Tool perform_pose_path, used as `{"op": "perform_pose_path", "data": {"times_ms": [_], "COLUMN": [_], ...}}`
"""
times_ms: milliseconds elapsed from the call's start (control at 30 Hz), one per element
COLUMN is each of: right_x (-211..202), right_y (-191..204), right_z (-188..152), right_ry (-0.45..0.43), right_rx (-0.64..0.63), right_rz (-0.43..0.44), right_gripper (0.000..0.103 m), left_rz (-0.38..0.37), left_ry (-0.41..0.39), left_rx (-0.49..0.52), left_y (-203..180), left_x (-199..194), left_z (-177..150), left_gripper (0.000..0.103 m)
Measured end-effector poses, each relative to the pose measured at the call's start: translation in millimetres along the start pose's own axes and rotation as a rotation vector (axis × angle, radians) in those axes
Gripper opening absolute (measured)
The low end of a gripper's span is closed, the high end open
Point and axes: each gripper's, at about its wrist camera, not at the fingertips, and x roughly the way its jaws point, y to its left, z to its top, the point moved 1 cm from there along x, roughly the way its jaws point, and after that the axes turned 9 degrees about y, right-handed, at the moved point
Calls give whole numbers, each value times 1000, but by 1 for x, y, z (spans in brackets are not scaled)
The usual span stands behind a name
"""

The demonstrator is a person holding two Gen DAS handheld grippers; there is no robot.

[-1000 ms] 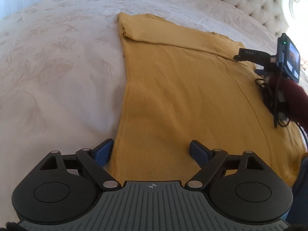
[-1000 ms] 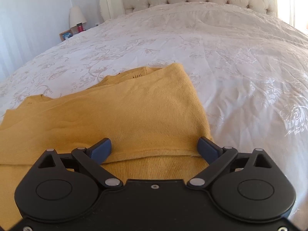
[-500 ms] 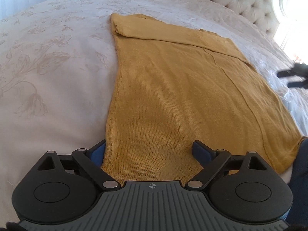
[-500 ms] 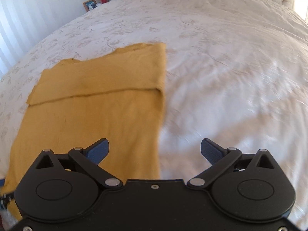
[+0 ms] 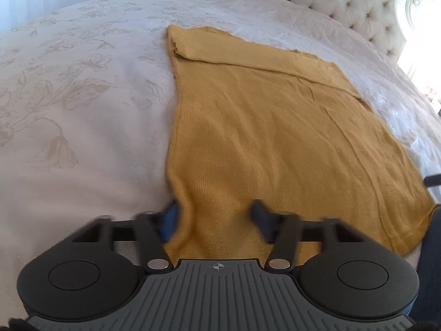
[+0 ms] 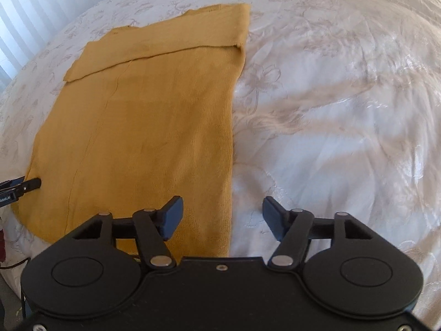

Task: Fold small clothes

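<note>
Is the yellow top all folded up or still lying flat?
Mostly flat. The yellow top lies spread on the bed, with only its far end folded over as a band.

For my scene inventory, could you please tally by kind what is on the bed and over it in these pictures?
Yellow knit garment: 1, lying flat on the bedspread, far end folded over
Grippers: 2, left gripper and right gripper, both closing at the garment's near corners
Total: 3

Sweater [image 5: 270, 127] flat on bedspread [image 5: 82, 110], headboard [image 5: 344, 5] beyond its far end.
</note>
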Motion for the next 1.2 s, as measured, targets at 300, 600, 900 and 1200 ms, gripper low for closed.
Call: {"op": "perform_pose_path", "data": {"times_ms": [300, 600, 900, 1200], "right_x": [-21, -26, 9, -1], "right_y": [-2, -13, -31, -18], "right_z": [15, 41, -1, 9], "right_ry": [-116, -128, 32, -31], "right_rx": [18, 12, 69, 35], "right_rz": [161, 160, 231, 382], "right_gripper": [8, 19, 59, 12], "left_rz": [-176, -195, -200, -222], "left_ry": [-78, -142, -124, -131], "left_rx": [-129, -141, -150, -173], "left_y": [10, 4, 6, 15], "left_x": [-20, -27, -20, -28], "left_z": [24, 65, 63, 65], "left_gripper": [8, 8, 8, 8]}}
